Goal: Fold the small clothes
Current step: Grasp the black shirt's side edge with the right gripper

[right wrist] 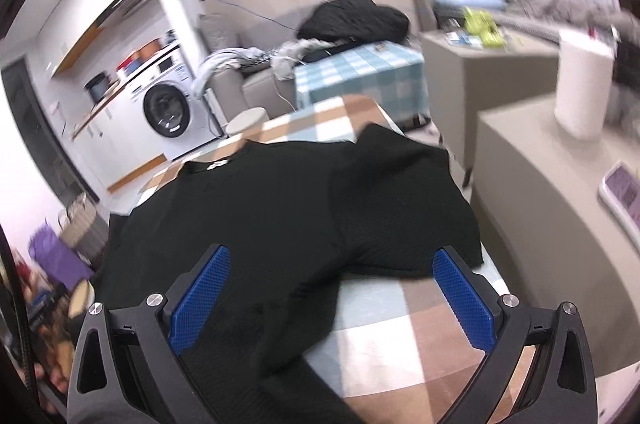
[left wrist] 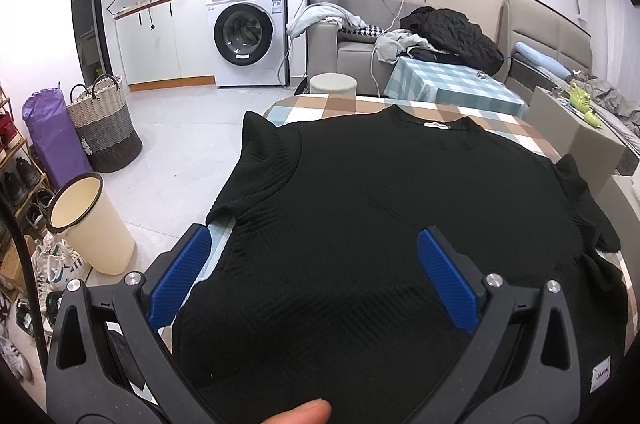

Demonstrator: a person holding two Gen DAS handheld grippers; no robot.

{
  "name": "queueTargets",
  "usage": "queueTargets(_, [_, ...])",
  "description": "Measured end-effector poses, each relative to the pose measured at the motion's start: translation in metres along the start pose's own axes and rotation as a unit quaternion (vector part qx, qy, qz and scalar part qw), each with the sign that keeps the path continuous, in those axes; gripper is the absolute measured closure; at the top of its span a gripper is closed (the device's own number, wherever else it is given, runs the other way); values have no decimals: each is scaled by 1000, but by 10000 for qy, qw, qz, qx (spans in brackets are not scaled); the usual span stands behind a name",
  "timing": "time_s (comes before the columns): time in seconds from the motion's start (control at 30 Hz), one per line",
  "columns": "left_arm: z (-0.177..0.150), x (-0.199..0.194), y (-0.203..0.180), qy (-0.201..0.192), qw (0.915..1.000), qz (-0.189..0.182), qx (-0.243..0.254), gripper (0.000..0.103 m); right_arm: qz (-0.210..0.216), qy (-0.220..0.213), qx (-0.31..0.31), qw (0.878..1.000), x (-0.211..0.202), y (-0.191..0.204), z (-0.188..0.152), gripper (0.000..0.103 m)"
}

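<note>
A black short-sleeved top (left wrist: 360, 208) of ribbed knit lies spread flat on the checked counter (left wrist: 348, 106), neckline toward twelve o'clock with a small white label inside the collar. In the left wrist view its sleeves stick out at about ten and three o'clock, and a white tag shows on the hem near five o'clock. In the blurred right wrist view the top (right wrist: 260, 224) has one sleeve lying flat toward two o'clock, the fabric there overlapping the body, while bare checked counter (right wrist: 400, 324) shows toward five o'clock.
</note>
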State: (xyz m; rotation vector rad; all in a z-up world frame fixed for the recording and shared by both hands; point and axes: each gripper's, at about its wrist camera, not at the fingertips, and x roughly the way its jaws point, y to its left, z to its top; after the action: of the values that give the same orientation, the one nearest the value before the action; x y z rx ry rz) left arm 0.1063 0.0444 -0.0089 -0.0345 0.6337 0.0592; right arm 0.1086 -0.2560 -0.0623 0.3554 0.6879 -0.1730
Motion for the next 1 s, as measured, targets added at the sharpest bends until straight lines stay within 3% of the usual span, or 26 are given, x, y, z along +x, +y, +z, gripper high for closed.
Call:
queueTargets(0.07, [4, 10, -1, 36, 10000, -48, 18, 1, -96, 114, 311, 9994, 7, -23, 3, 0])
queueTargets(0.13, [10, 19, -1, 68, 9999, -86, 10, 1, -449, 114, 444, 9979, 12, -43, 4, 0])
queueTargets(0.2, [13, 28, -3, 107, 9999, -121, 5, 1, -775, 237, 551, 9952, 23, -64, 6, 6])
queueTargets(0.3, [17, 43, -5, 158, 9998, -128, -16, 1, -859, 482, 841, 9916, 41, -90, 11, 18])
queueTargets(0.63, [17, 78, -9, 309, 9995, 29, -35, 1, -937, 1054, 832, 9865, 103, -122, 15, 29])
queueTargets(0.77, [17, 87, -5, 335, 9993, 120, -90, 1, -1033, 1124, 720, 9857, 113, -122, 13, 46])
queueTargets(0.83, [18, 92, -3, 337, 9992, 158, -121, 1, -1128, 1002, 607, 9867, 113, -120, 16, 68])
queueTargets(0.87, [18, 94, -3, 345, 9992, 176, -138, 1, -1302, 829, 520, 9866, 108, -120, 19, 90])
queueTargets(0.9, [18, 96, -1, 360, 9991, 185, -156, 1, -1385, 741, 505, 9863, 110, -114, 24, 96])
queueTargets(1.0, [15, 98, 5, 376, 9989, 208, -189, 1, -1246, 417, 585, 9896, 98, -115, 38, 98])
